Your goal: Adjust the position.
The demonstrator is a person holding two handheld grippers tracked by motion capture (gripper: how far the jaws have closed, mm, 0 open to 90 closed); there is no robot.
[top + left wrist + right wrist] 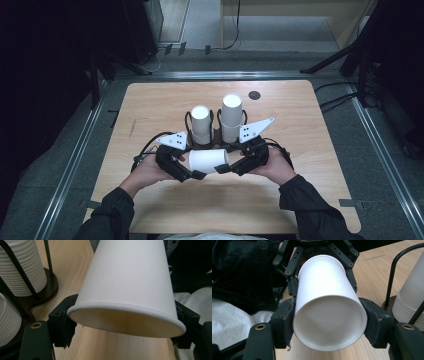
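Note:
A white paper cup [209, 161] lies on its side above the front middle of the wooden table [150, 105], held between both grippers. My left gripper [196, 168] is shut on the cup's mouth end; in the left gripper view its pads [65, 319] press on the rolled rim of the cup [130, 285]. My right gripper [226, 166] is shut on the base end, its jaws at either side of the cup [329, 300] in the right gripper view, where the left gripper [322, 255] grips the far end.
Just behind the cup stands a black wire holder [215, 141] with two stacks of white cups [201, 122] [231, 116], also seen as a stack [25, 267] and a stack [409, 305]. A dark round spot [254, 95] marks the table's far right. Dark stands flank the table.

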